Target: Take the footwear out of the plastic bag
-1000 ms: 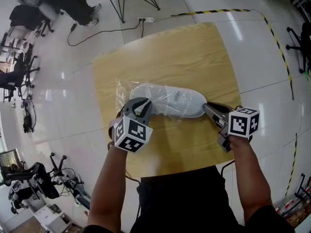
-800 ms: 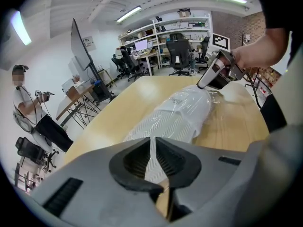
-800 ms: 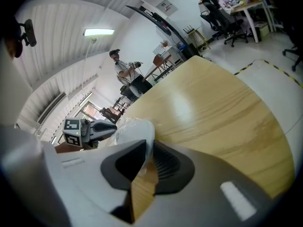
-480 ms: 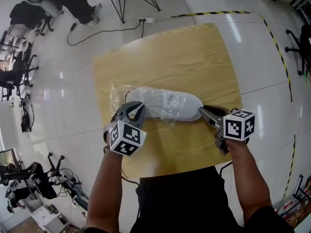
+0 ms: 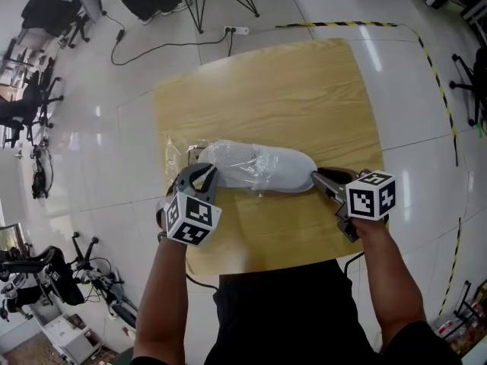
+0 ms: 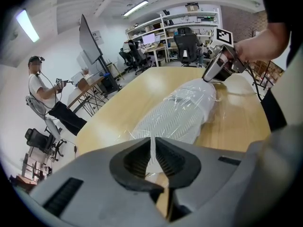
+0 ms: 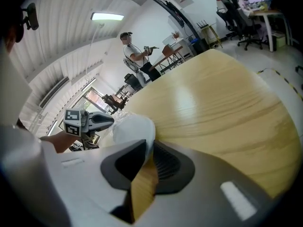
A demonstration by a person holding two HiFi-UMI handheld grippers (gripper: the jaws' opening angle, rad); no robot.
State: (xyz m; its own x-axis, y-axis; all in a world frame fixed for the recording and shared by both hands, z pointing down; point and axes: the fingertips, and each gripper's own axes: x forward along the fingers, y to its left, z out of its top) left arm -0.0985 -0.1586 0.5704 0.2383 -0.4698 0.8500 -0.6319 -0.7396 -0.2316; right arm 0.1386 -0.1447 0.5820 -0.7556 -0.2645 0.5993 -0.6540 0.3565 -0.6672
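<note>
Two grips clenched | my left gripper (image 5: pixel 199 172) pinches plastic bag (image 5: pixel 176 149) film, my right gripper (image 5: pixel 316 175) clamps the bagged shoe (image 5: pixel 259 166) toe on the table (image 5: pixel 289 90) | step: stripping bag | next, I judge: draw the ends apart.

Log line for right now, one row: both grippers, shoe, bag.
left gripper: shut on plastic bag | right gripper: shut on shoe tip | shoe: in bag, on table
</note>
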